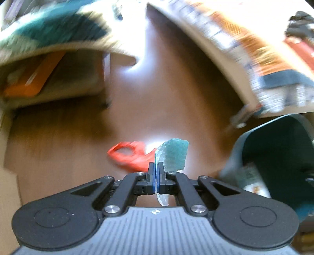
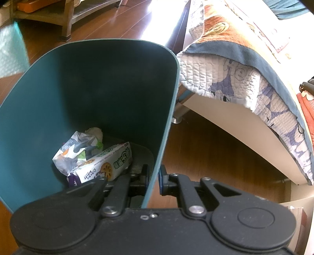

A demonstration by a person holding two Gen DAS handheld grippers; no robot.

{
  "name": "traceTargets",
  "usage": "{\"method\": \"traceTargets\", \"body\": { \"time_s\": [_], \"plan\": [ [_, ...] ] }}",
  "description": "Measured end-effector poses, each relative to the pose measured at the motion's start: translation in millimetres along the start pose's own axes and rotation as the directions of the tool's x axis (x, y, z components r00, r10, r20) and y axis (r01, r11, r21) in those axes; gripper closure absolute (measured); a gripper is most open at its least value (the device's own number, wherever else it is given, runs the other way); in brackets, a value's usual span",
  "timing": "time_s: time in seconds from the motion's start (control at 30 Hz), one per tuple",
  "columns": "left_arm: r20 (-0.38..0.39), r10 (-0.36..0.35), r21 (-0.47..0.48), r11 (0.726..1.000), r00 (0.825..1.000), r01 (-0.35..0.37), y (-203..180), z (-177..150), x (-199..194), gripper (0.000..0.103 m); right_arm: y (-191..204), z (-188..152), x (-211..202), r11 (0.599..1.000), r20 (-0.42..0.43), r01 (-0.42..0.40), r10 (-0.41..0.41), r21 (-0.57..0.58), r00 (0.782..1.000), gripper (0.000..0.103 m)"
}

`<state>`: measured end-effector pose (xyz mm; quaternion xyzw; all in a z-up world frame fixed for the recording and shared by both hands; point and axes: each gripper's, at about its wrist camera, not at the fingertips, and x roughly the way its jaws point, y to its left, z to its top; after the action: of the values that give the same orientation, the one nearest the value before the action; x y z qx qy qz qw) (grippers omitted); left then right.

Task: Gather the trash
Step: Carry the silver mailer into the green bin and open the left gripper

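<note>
My left gripper [image 1: 156, 172] is shut on a teal bubble-wrap piece [image 1: 172, 155], held above the wooden floor. A red plastic bag [image 1: 129, 156] lies on the floor just beyond it. The teal trash bin [image 1: 278, 149] is at the right of the left wrist view. My right gripper [image 2: 155, 177] is shut on the rim of the teal bin [image 2: 98, 82], one finger inside and one outside. Inside the bin lie a white snack wrapper [image 2: 104, 164] and a crumpled wrapper [image 2: 78, 149]. The bubble wrap shows at the left edge of the right wrist view [image 2: 11, 53].
A sofa with a patterned quilt [image 2: 245, 82] stands at the right, and its metal leg [image 2: 177, 117] is close to the bin. A low wooden table [image 2: 66, 17] with an orange item on its shelf stands at the far left. The floor is wooden [image 1: 157, 88].
</note>
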<state>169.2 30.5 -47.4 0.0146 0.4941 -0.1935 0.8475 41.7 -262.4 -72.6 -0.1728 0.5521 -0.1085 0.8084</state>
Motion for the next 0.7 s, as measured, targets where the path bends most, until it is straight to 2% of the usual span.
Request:
{"method": "traceTargets", "body": {
  "time_s": [0.07, 0.17, 0.23, 0.33, 0.53, 0.7],
  "plan": [
    [0.049, -0.058, 0.030, 0.998, 0.997, 0.056, -21, 10, -24, 0.102, 0, 1, 0, 1.000, 0.000, -0.001, 0.001, -0.006, 1.000, 0.094],
    [0.100, -0.151, 0.064, 0.987, 0.984, 0.145, -49, 21, -48, 0.102, 1, 2, -1, 1.000, 0.002, -0.006, 0.006, -0.009, 1.000, 0.094],
    [0.103, -0.223, 0.096, 0.972, 0.969, 0.214, -73, 26, -50, 0.102, 1, 3, 0, 1.000, 0.006, -0.011, 0.011, -0.012, 1.000, 0.094],
    [0.096, -0.270, 0.165, 0.954, 0.958, 0.252, -110, 25, -47, 0.102, 1, 5, 0, 1.000, 0.012, -0.016, 0.016, -0.020, 1.000, 0.094],
    [-0.010, -0.253, 0.249, 0.936, 0.967, 0.248, -169, 15, 8, 0.102, 2, 12, 2, 0.999, 0.030, -0.030, 0.031, -0.039, 0.999, 0.094],
    [-0.072, -0.208, 0.277, 0.935, 0.975, 0.220, -196, 3, 58, 0.102, 1, 17, 5, 0.997, 0.044, -0.037, 0.040, -0.061, 0.998, 0.095]
  ]
}}
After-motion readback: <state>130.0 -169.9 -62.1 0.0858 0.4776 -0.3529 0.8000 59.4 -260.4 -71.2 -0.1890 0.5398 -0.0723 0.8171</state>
